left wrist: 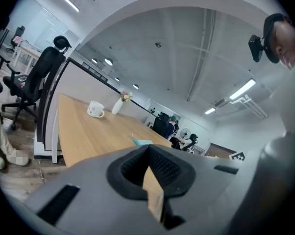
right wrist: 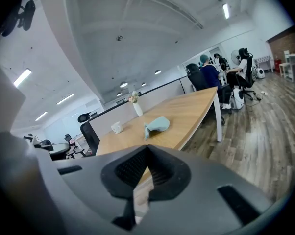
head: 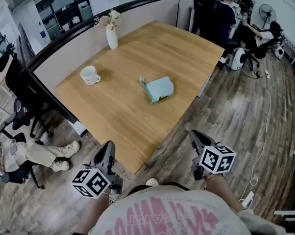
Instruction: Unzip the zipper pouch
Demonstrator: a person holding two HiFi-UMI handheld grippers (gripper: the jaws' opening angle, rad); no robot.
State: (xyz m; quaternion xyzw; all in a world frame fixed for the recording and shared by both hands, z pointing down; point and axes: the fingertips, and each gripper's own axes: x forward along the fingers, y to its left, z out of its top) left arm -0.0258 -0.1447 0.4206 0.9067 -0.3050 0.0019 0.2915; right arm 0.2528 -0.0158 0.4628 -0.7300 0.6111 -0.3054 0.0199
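Observation:
The light-blue zipper pouch (head: pixel 158 89) lies closed near the middle of the wooden table (head: pixel 123 116), with a tab sticking out at its left end. It shows small in the left gripper view (left wrist: pixel 141 141) and clearer in the right gripper view (right wrist: pixel 157 124). My left gripper (head: pixel 108 150) hangs below the table's near corner, off the table and shut on nothing (left wrist: pixel 148 150). My right gripper (head: pixel 197 138) is to the right of that corner, over the floor, also shut and empty (right wrist: pixel 146 152). Both are well short of the pouch.
A white mug (head: pixel 90 75) stands at the table's left and a white vase with flowers (head: pixel 111 35) at its far edge. Black office chairs (head: pixel 21 89) and a seated person's legs (head: pixel 39 155) are at left. People sit at desks (head: pixel 226 13) at back right. A cable (head: pixel 265 131) runs along the floor.

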